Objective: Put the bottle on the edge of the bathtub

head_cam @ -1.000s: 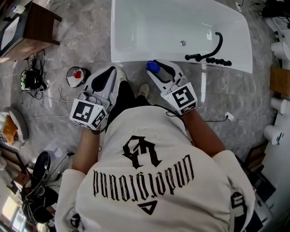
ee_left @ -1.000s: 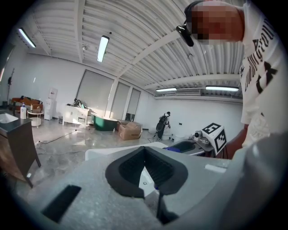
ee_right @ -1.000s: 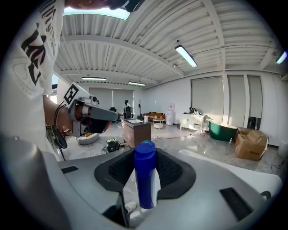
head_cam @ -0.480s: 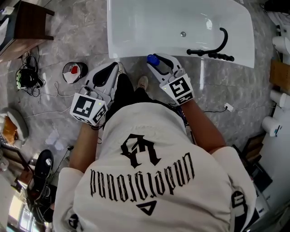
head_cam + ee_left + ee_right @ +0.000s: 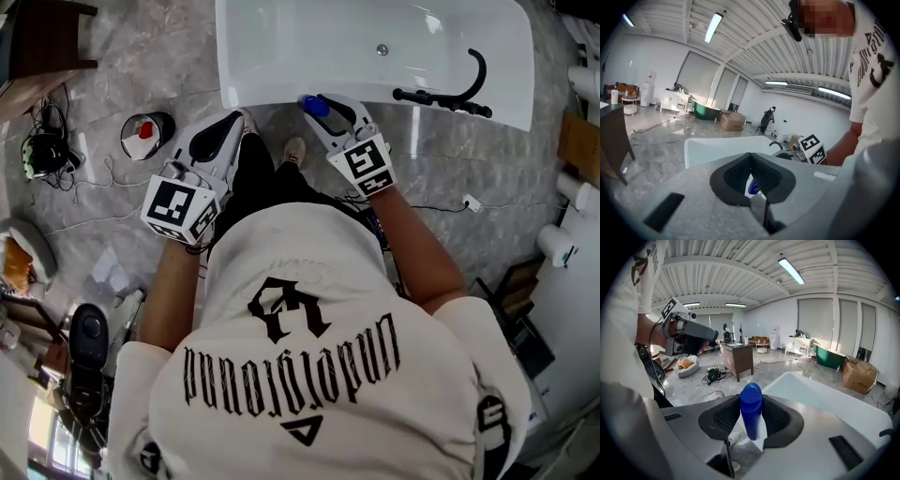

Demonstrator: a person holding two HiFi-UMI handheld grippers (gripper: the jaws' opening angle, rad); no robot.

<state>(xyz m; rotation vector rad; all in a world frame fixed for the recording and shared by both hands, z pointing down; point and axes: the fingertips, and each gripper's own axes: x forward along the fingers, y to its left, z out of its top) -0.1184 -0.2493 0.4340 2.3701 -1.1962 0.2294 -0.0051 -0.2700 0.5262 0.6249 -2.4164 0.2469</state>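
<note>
Blue bottle: standing upright, right gripper clamping it between its jaws, hovering at the near rim of the white bathtub; left gripper hanging over the floor, jaws pressing together.

Tub straight ahead of the person, lying across the floor. Tap sits on its near rim, over to the right. Right gripper is at that near rim, left of the tap, with the bottle upright between its jaws. Left gripper is beside it to the left, over the floor, just short of the tub's near left corner. Bin stands on the floor left of that gripper, and the table lies beyond it, far left.
</note>
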